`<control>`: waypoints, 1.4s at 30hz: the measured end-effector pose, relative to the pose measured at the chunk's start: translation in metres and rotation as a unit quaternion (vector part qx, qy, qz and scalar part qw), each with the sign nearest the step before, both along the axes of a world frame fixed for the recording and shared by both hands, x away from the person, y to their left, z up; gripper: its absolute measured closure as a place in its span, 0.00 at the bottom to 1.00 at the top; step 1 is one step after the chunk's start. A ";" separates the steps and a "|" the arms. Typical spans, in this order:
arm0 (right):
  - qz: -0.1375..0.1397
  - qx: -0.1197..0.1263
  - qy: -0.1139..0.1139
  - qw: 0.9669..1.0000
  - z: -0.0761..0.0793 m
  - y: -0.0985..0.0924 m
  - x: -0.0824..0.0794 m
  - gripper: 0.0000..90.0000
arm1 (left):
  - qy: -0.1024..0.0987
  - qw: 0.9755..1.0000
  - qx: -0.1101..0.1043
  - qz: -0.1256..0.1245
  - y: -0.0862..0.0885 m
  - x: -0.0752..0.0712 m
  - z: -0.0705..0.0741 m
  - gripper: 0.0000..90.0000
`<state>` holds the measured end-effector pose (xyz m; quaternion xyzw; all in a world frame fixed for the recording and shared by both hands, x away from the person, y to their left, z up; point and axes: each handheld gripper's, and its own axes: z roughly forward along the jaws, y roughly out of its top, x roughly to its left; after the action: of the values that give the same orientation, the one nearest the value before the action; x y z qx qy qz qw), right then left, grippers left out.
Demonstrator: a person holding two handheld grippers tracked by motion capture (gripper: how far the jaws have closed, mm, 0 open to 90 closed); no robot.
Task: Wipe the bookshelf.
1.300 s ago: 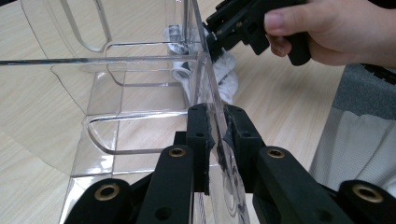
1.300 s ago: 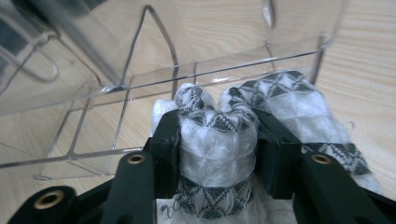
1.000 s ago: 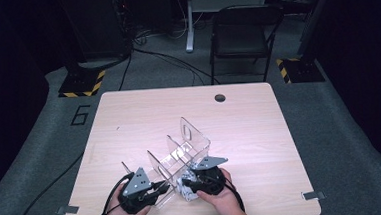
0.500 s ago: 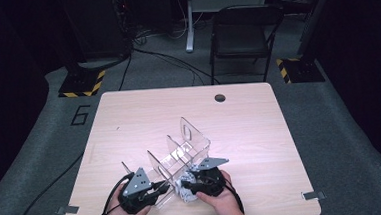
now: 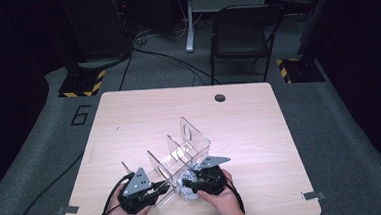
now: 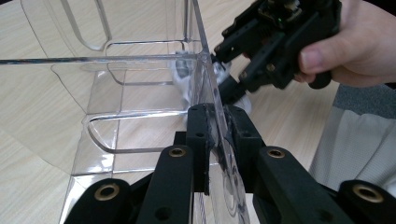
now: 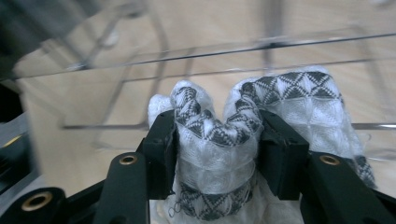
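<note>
A clear divided organizer (image 5: pixel 181 150) stands on the table (image 5: pixel 260 133), near its near edge and slightly left of centre. The left gripper (image 5: pixel 159 188) sits at the organizer's near left corner, on its wall. Just right of it, the right gripper (image 5: pixel 188 184) and a rolled cloth (image 5: pixel 187 189) lie against the organizer's near right side. A chair (image 5: pixel 241 31) stands beyond the table's far edge.

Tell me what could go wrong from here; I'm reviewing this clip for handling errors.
1. The right gripper has just been opening its jaws around the cloth; the bunched cloth could slip out before it sits in the organizer.
2. The left gripper pinches only one thin clear wall; a push from the cloth side may tip or slide the organizer.
3. The organizer sits near the table edge by the hands, so a slide could carry it off.
</note>
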<state>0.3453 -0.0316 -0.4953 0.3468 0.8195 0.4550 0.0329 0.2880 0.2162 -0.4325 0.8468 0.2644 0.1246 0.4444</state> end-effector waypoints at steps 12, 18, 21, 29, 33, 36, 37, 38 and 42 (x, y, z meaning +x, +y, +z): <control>-0.067 -0.011 -0.009 0.998 0.006 -0.023 0.025 0.58 | -0.001 1.000 0.002 0.001 0.000 0.000 0.000 0.90; -0.050 -0.001 -0.006 0.999 0.003 -0.013 0.014 0.57 | 0.000 1.000 0.004 -0.001 0.000 0.000 0.000 0.90; -0.008 -0.002 -0.004 1.000 0.003 -0.001 0.003 0.57 | -0.001 1.000 0.003 0.001 0.000 0.000 0.000 0.90; -0.024 -0.016 -0.008 1.000 0.006 -0.006 0.011 0.58 | -0.001 1.000 0.003 0.000 0.000 0.000 0.000 0.90; -0.054 -0.008 -0.007 0.998 0.005 -0.014 0.017 0.58 | -0.003 1.000 0.005 0.000 0.000 0.000 0.000 0.90; -0.054 -0.011 -0.017 0.998 0.004 -0.010 0.013 0.57 | -0.002 1.000 0.004 0.000 0.000 0.000 0.000 0.90; -0.049 -0.011 -0.015 0.999 0.004 -0.008 0.011 0.57 | -0.002 1.000 0.004 0.000 0.000 0.000 0.000 0.90; -0.043 -0.010 -0.011 0.999 0.004 -0.005 0.009 0.57 | -0.002 1.000 0.004 0.000 0.000 0.000 0.000 0.90; -0.004 -0.004 -0.009 1.000 0.005 0.009 -0.002 0.57 | 0.000 1.000 0.004 -0.001 0.000 0.000 0.000 0.90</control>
<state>0.3437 -0.0221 -0.4906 0.3456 0.8198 0.4545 0.0438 0.2885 0.2161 -0.4320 0.8486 0.2634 0.1251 0.4414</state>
